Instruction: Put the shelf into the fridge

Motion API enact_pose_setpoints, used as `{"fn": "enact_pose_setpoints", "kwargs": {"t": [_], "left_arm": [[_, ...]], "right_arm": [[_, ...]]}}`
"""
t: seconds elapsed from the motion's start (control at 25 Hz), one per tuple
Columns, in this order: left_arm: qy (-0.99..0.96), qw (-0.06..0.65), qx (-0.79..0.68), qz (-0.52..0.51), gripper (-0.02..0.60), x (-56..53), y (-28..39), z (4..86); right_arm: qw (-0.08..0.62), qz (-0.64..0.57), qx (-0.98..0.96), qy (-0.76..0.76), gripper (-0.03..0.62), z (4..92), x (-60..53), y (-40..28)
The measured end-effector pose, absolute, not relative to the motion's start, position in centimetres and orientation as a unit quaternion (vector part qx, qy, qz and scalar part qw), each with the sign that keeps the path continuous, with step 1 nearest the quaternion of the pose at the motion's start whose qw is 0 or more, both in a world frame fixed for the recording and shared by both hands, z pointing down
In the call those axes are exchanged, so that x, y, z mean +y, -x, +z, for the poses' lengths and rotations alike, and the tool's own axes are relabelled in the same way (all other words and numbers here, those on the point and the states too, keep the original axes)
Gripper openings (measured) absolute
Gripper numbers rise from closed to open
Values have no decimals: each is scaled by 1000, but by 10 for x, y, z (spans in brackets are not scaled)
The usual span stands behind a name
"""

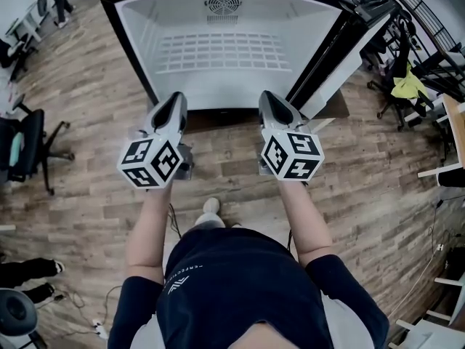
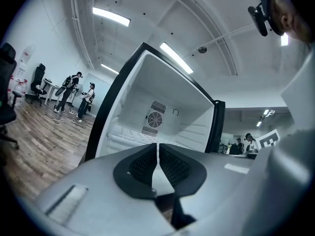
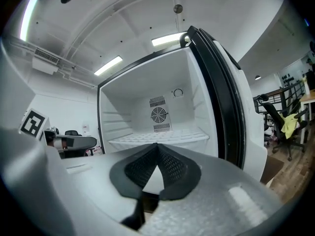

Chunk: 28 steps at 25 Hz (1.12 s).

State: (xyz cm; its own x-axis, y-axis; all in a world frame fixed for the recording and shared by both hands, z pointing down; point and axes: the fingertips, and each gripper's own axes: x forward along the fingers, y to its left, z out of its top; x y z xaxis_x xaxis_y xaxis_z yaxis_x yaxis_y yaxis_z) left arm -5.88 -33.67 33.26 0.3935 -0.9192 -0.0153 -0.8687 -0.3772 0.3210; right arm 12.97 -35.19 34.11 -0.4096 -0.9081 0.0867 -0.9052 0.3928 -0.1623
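The fridge (image 1: 134, 38) stands open in front of me, its door (image 1: 328, 55) swung out to the right. A white wire shelf (image 1: 225, 52) lies flat inside it, below the round fan grille (image 1: 222, 3). My left gripper (image 1: 176, 97) and right gripper (image 1: 267, 96) are side by side just short of the fridge's front edge, both pointing into it. In the left gripper view, the left gripper (image 2: 158, 144) is shut, its pads together and empty, with the shelf (image 2: 123, 134) beyond. In the right gripper view, the right gripper (image 3: 156, 144) is also shut on nothing, and the shelf (image 3: 162, 137) spans the fridge ahead.
An office chair (image 1: 25, 147) stands on the wood floor at the left. Another chair with a yellow garment (image 1: 408, 86) and desks are at the right. People (image 2: 74, 90) stand far off to the left. Cables (image 1: 102, 318) lie by my feet.
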Motion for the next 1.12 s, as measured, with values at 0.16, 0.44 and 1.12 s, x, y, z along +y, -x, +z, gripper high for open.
{"fn": "enact_pose_setpoints", "kwargs": {"t": [0.16,0.44,1.12], "left_arm": [[-823,137,-546,-83,14,-333,60,338],[-823,148,-542,-81,14,-325,60,341],[-823,148,-541,-85,11,-324,60,338]], "right_arm": [[5,-93,833,545,2,342,-347,-130],[7,-101,830,548,2,345,-342,-133],[14,-104,831,546,2,341,-334,-132]]}}
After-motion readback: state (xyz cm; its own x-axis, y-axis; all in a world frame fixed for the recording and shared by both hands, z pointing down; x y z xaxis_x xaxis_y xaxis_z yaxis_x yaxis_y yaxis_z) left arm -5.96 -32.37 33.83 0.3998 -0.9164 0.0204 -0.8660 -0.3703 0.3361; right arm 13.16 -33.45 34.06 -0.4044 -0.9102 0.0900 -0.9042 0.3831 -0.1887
